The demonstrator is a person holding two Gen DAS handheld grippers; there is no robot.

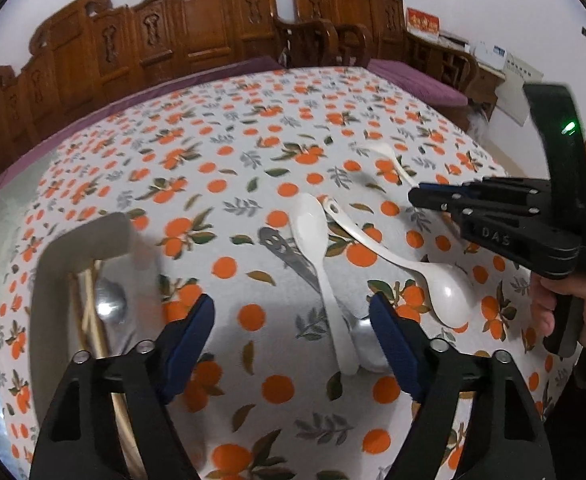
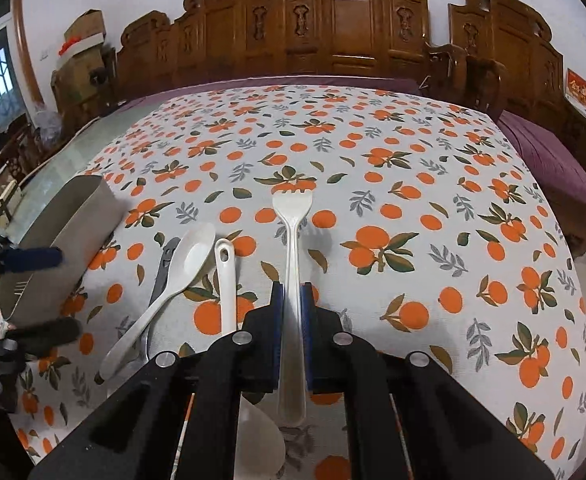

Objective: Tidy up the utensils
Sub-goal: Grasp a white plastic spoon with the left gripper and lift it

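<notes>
White spoons [image 1: 313,236] lie beside the grey utensil holder [image 2: 61,236].

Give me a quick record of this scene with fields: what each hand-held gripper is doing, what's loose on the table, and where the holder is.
right hand-held gripper: shut on white fork, tines pointing away
left hand-held gripper: open, nothing gripped, above the loose utensils
loose on tablecloth: two white spoons and a metal spoon
utensil holder: left of them, chopsticks inside
</notes>
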